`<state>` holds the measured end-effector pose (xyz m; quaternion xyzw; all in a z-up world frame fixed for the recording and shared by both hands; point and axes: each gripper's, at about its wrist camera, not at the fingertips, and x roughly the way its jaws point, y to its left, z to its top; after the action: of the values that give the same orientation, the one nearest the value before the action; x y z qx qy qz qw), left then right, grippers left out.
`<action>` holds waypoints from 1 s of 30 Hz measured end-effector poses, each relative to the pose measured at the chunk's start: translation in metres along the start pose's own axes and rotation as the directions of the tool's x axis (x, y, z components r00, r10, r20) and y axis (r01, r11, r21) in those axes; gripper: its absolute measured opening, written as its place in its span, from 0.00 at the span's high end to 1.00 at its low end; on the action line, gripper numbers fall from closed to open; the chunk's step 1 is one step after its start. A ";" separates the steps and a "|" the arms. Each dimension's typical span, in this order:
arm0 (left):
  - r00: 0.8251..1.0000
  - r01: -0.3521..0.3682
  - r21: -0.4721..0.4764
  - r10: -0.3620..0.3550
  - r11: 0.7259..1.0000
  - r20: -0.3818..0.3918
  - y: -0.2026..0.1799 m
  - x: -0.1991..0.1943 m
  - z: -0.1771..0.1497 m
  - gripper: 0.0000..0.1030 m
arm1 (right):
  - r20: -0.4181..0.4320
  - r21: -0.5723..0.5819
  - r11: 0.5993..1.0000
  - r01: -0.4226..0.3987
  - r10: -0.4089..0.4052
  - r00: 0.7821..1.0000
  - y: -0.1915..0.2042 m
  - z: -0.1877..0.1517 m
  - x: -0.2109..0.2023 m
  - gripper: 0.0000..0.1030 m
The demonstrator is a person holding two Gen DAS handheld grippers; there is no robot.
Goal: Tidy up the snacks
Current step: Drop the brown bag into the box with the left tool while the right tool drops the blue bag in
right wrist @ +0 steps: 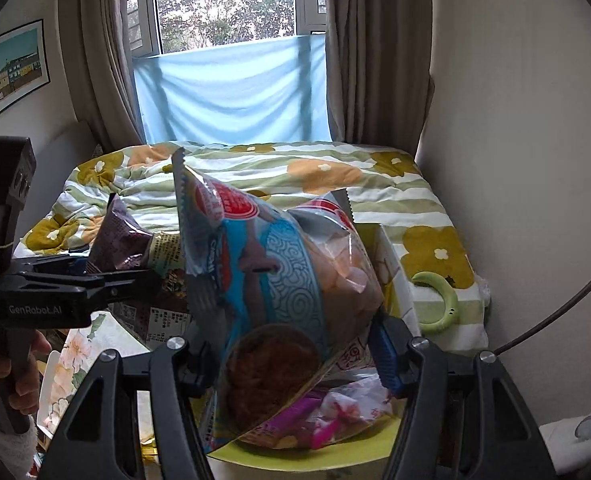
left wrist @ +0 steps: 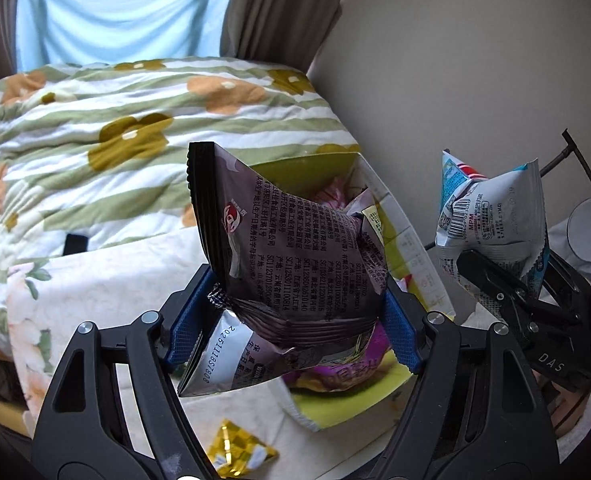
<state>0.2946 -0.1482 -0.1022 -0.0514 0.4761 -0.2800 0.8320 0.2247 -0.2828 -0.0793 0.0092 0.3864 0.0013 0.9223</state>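
Left tongs [left wrist: 295, 312] clamp a dark packet [left wrist: 291, 248] upright; right tongs [right wrist: 291, 356] clamp a blue packet [right wrist: 271, 280] upright.

Dark purple snack bag [left wrist: 295, 256]: glossy, printed back panel facing the left wrist camera, crumpled, standing tilted between the left gripper's [left wrist: 295, 320] blue pads, pinched near its lower half.

Blue-and-grey snack bag [right wrist: 279, 292]: red logo near the serrated top seal, clear window showing pale puffs, clamped upright between the right gripper's [right wrist: 291, 356] fingers.

Yellow-green box [right wrist: 307, 456]: open, just beyond and below both grippers, holding pink and purple packets [right wrist: 335, 416] (labels unreadable).

Gold-wrapped snack [left wrist: 235, 452]: lying loose below the left gripper, beside the box.
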 end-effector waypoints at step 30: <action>0.971 -0.239 -0.034 0.238 0.970 -0.033 -0.016 0.030 -0.034 0.00 | -0.099 -0.098 0.993 -0.062 0.052 0.994 -0.059 0.034 0.082 0.42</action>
<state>0.2720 -0.1714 -0.1377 -0.0057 0.4961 -0.1697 0.8515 0.3062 -0.3416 -0.1146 -0.0266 0.4294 0.0476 0.9015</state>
